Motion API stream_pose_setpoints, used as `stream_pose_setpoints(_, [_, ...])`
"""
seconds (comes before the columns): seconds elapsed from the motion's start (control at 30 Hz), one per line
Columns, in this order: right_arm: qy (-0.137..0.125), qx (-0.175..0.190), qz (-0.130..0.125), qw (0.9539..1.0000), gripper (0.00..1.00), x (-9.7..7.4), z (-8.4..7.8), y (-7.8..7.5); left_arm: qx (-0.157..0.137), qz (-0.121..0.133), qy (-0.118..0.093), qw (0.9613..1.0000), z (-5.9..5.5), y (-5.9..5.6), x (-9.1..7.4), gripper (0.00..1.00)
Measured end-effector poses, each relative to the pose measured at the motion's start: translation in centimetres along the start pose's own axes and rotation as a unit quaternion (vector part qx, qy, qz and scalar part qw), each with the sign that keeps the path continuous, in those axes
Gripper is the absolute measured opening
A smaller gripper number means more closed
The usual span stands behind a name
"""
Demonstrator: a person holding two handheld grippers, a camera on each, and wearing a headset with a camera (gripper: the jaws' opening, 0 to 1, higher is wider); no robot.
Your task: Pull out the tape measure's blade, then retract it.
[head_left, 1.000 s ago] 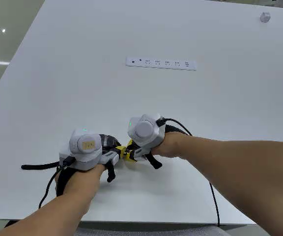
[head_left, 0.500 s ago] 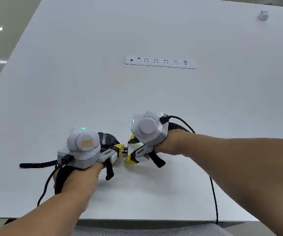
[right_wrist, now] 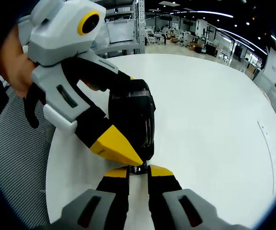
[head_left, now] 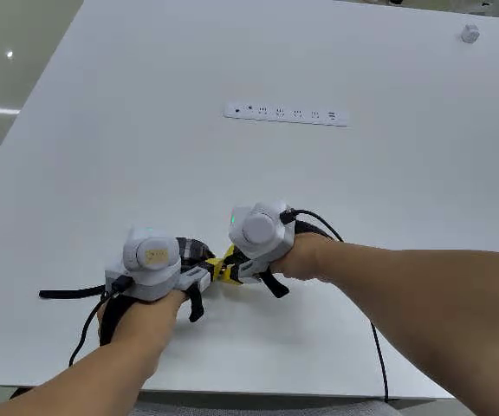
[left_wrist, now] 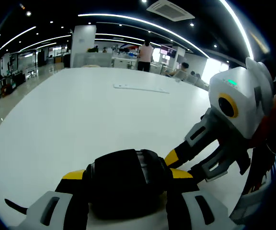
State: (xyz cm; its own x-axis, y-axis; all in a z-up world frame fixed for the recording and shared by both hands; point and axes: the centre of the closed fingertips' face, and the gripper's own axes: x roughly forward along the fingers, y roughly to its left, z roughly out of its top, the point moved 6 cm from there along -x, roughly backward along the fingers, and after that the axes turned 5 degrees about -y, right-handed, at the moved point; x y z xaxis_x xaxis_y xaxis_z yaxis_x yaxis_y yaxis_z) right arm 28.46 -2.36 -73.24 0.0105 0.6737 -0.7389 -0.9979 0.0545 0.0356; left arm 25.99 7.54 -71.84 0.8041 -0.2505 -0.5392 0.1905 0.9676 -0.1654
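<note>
The white table (head_left: 145, 130) carried a power strip (head_left: 286, 113) well away from the work, which sat near the table's front edge. There the two grippers met nose to nose. The left gripper (left_wrist: 127, 173) held its jaws wide around the black tape measure (right_wrist: 131, 115) and clamped the case from both sides just above the tabletop. The right gripper (right_wrist: 138, 171) had its jaws drawn narrow, nearly together, right at the case's mouth. They seemed to pinch the blade tip (right_wrist: 138, 168), though it was too small to be sure. No length of blade showed between case and tip. By that, the blade sat fully inside: either the pull was not yet begun, or the blade was already retracted.
</note>
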Motion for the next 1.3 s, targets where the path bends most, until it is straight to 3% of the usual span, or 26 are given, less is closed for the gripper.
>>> stream_pose_setpoints(0.07, [-0.006,0.016,0.003,0.9999,0.14,0.0,0.0,-0.1,0.0,0.0,0.0,1.0,0.0,0.0,0.0,0.63])
stream_pose_setpoints(0.77, [-0.001,0.017,-0.001,0.9998,0.15,0.6,0.0,0.2,0.009,0.003,-0.006,0.9999,0.1,0.0,0.1,0.63])
stream_pose_setpoints(0.87, [0.001,0.014,-0.003,0.9999,0.15,0.7,0.0,0.3,0.013,-0.015,-0.011,0.9997,0.0,0.1,0.0,0.64])
stream_pose_setpoints(0.93, [0.003,0.013,-0.005,0.9999,0.15,0.7,0.0,0.3,0.046,-0.035,-0.003,0.9983,-0.2,0.2,-0.1,0.64])
stream_pose_setpoints(1.03, [0.004,0.019,-0.012,0.9997,0.16,0.7,0.0,0.4,0.056,-0.073,-0.016,0.9956,-0.1,0.3,-0.9,0.65])
stream_pose_setpoints(1.07, [0.005,0.022,-0.015,0.9996,0.16,0.7,-0.1,0.4,0.056,-0.069,-0.008,0.996,-0.3,0.7,-1.2,0.67])
stream_pose_setpoints(1.13, [0.007,0.017,-0.023,0.9996,0.16,0.7,-0.1,0.7,0.042,-0.086,-0.022,0.9952,-0.2,0.9,-1.6,0.72])
stream_pose_setpoints(1.2, [0.009,0.03,-0.032,0.999,0.17,0.7,-0.1,0.7,0.041,-0.081,-0.022,0.9956,-0.2,1.5,-1.9,0.77])
stream_pose_setpoints(1.3, [0.008,0.032,-0.046,0.9984,0.18,0.6,-0.2,0.7,0.026,-0.099,-0.027,0.9944,-0.1,1.8,-2.4,0.8])
